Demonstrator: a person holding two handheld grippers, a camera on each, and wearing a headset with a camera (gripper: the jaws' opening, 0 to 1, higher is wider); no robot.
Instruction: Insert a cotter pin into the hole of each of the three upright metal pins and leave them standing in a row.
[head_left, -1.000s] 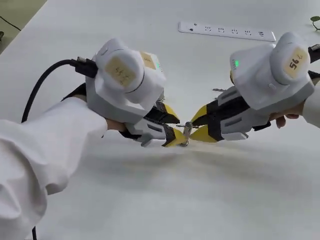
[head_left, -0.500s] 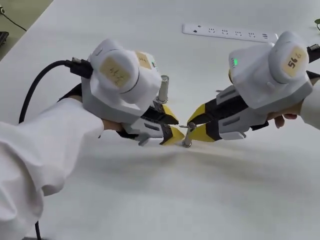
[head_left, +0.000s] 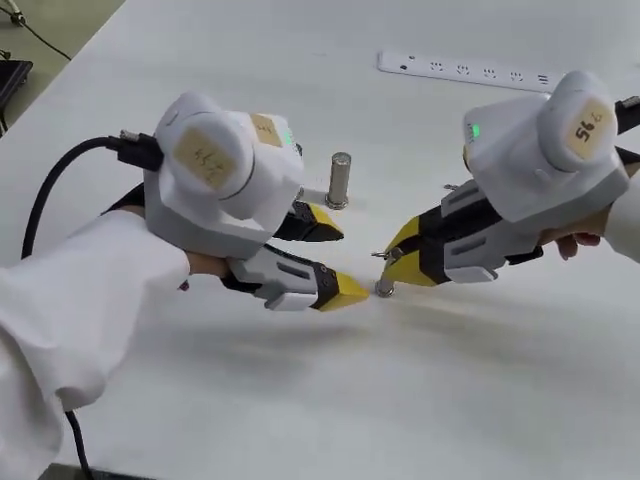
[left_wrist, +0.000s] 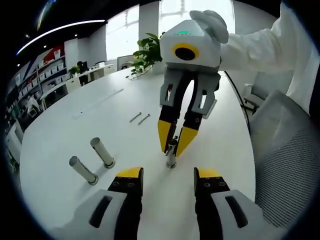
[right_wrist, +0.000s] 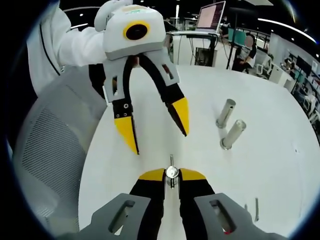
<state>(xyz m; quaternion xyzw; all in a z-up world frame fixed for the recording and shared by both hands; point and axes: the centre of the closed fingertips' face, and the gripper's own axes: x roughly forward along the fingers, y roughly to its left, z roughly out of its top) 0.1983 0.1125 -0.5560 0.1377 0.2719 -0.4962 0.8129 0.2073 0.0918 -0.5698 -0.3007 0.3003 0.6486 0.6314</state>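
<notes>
Left gripper (head_left: 346, 262) is backing off, fingers wide; right gripper (head_left: 393, 264) is pinching cotter pin (head_left: 381, 254) into metal pin (head_left: 385, 287), likely needing full seating.

The left claw (head_left: 348, 258) has its jaws spread, and the gap between them opens straight toward the metal pin (head_left: 384, 286), with a short stretch of bare counter (head_left: 330, 400) between. The right claw (head_left: 396, 265) pinches that pin from the opposite side and blocks any approach there. Two other pins (left_wrist: 103, 152) stand upright near the left claw's far jaw, apart from the pinched pin, leaving a lane of counter between. Two cotter pins (left_wrist: 140, 118) lie flat beyond the right claw. A power strip (head_left: 465, 70) lies well apart toward the far edge. The near counter is open. A cable (head_left: 60, 185) trails from the back of the left claw.
</notes>
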